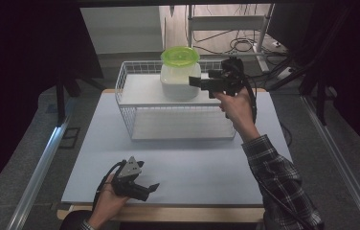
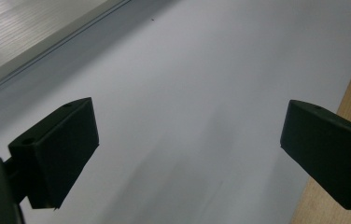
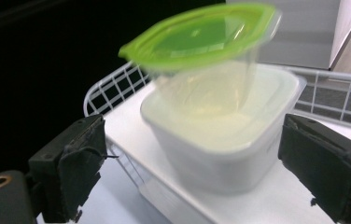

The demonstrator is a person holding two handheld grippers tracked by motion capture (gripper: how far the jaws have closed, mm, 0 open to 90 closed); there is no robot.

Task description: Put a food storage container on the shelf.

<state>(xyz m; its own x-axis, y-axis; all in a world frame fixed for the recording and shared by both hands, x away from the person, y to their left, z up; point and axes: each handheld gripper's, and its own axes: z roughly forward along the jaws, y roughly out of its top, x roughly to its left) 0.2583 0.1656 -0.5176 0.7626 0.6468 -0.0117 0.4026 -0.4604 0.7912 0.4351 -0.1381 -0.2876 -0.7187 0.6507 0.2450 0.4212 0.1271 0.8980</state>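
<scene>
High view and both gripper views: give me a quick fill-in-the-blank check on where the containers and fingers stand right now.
1. The clear plastic cup with the green lid stands inside the ____ square plastic tub.
2. That tub sits on the top shelf of the white ____ rack.
3. The right gripper has its fingers ____, beside the tub and not gripping it.
4. The left gripper rests low over the pale blue ____.

Missing words: white; wire; open; mat

Right hand-held gripper [image 1: 195, 81] held raised at arm's length, jaws wide apart; left hand-held gripper [image 1: 153, 188] low, jaws spread.
</scene>
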